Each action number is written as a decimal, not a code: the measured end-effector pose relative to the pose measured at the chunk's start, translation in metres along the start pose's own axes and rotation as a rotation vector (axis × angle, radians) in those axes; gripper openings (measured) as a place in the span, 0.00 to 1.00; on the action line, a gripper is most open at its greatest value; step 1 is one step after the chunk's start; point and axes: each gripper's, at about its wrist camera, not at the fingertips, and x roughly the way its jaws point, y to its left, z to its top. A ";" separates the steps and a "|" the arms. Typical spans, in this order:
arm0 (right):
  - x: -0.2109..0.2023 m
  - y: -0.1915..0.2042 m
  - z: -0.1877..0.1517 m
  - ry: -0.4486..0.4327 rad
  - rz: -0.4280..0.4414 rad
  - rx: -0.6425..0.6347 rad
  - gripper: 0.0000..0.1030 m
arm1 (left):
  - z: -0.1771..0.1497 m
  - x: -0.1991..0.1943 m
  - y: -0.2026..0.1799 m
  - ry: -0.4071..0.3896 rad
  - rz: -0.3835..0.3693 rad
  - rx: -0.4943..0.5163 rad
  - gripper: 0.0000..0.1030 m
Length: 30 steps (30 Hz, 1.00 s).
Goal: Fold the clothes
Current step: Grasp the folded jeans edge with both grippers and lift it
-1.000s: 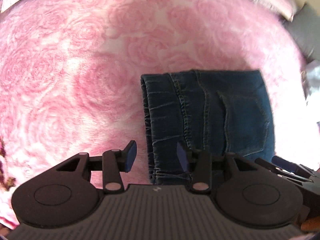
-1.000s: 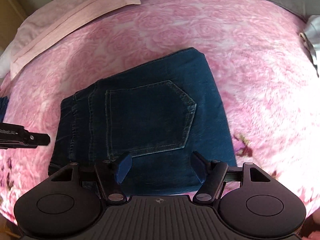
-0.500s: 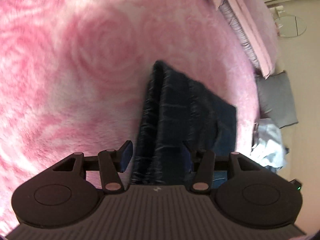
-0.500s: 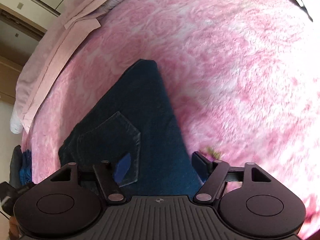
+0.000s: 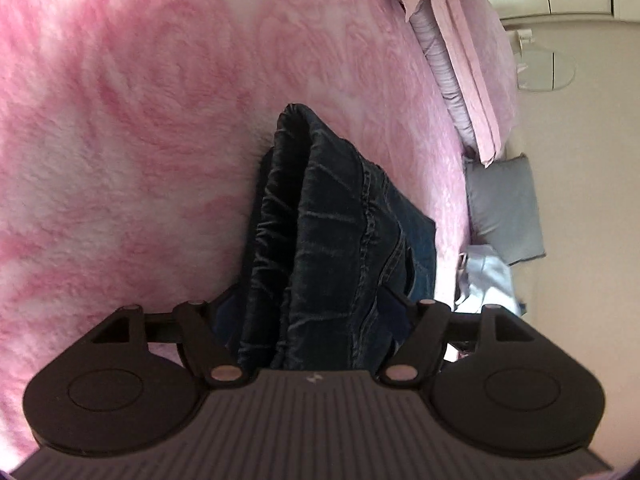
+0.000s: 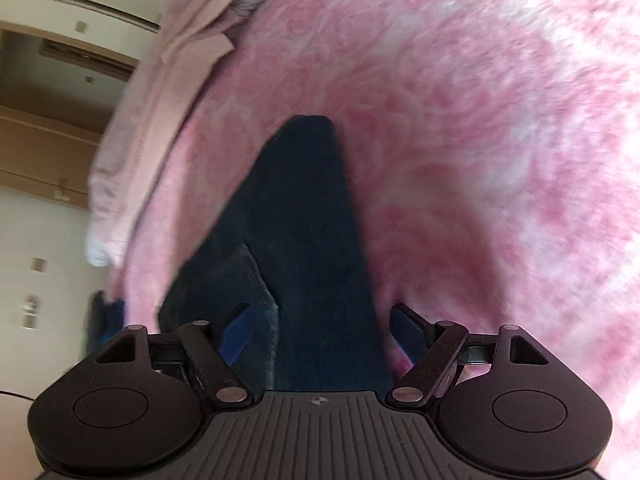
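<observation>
Dark blue folded jeans (image 5: 332, 216) lie on a pink rose-patterned blanket (image 5: 140, 140). My left gripper (image 5: 312, 308) is low at the stack's folded edge, open wide, with the thick layers sitting between its fingers; the fingertips are partly hidden by denim. In the right wrist view the jeans (image 6: 304, 220) show a back pocket, and my right gripper (image 6: 324, 330) is open around the opposite edge, one blue pad (image 6: 240, 332) over the pocket and the other finger down at the blanket (image 6: 480, 140).
Folded pink bedding (image 5: 460, 40) runs along the bed's far side. A grey cushion (image 5: 504, 208) and a light blue garment (image 5: 484, 280) lie beyond the jeans. A dark blue item (image 6: 106, 320) sits at the bed's edge. Walls and cupboards stand behind.
Both grippers have dropped low to the bed and pushed in from opposite sides, so the jeans now sit between their fingers. The left jaws have spread wider.
</observation>
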 end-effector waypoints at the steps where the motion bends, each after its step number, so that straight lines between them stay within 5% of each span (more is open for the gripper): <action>1: 0.003 -0.002 0.004 0.009 0.021 0.004 0.76 | 0.001 0.002 -0.001 0.003 -0.002 0.004 0.61; 8: 0.030 0.001 0.021 0.062 0.088 -0.050 0.76 | 0.007 0.014 -0.002 0.021 0.006 0.045 0.50; 9: 0.032 0.004 0.022 0.067 0.079 -0.066 0.72 | 0.007 0.015 -0.001 0.021 0.003 0.045 0.48; 10: 0.035 0.006 0.022 0.071 0.070 -0.081 0.53 | 0.008 0.015 0.000 0.020 0.001 0.044 0.46; 12: 0.031 0.003 0.019 0.061 0.045 -0.066 0.40 | 0.008 0.015 -0.002 0.017 -0.003 0.040 0.36; 16: 0.024 0.014 0.014 0.037 0.012 -0.055 0.29 | 0.006 0.007 -0.012 0.001 -0.016 0.025 0.24; 24: -0.002 0.057 0.004 0.022 0.012 -0.062 0.22 | 0.002 -0.036 -0.039 -0.043 -0.005 0.062 0.23; 30: -0.016 0.130 -0.011 0.037 0.080 -0.103 0.21 | -0.013 -0.122 -0.059 -0.143 0.020 0.036 0.22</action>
